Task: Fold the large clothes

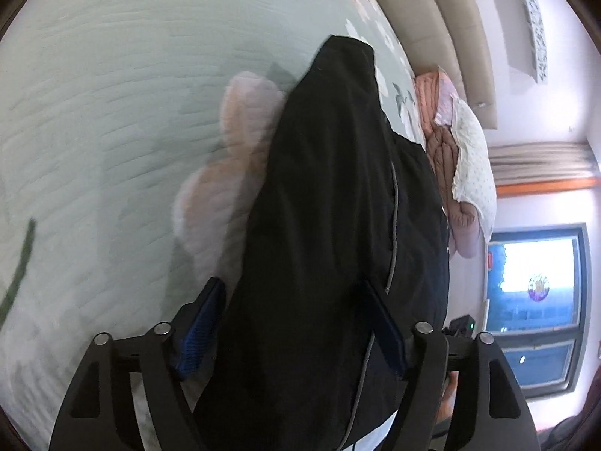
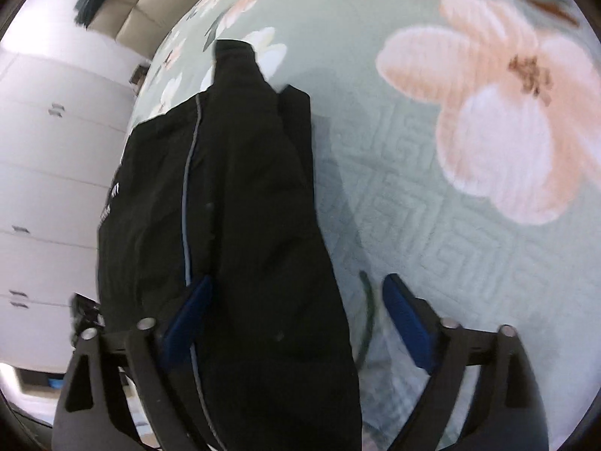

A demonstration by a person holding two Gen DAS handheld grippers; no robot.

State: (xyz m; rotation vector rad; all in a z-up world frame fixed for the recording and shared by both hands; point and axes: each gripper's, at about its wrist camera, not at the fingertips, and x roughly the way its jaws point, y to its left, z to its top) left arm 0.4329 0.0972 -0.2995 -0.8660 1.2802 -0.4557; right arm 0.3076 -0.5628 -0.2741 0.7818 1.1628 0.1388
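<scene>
A black padded jacket with thin grey piping (image 1: 338,206) hangs lifted above a bed's pale green quilted bedspread printed with pink flowers (image 1: 112,112). The left hand-held gripper (image 1: 293,330) is clamped on bunched fabric. The right hand-held gripper (image 2: 296,315) has its jaws spread wide, the jacket draped between them. Folding looks barely begun.

Matt black cloth jacket (image 1: 338,206); quilted, textured bedspread (image 2: 413,195); jaws' blue pads (image 2: 407,315) look ribbed, perhaps rubber.

Soft daylight from the window (image 1: 537,300) — blurred, fisheye-warped edges.
</scene>
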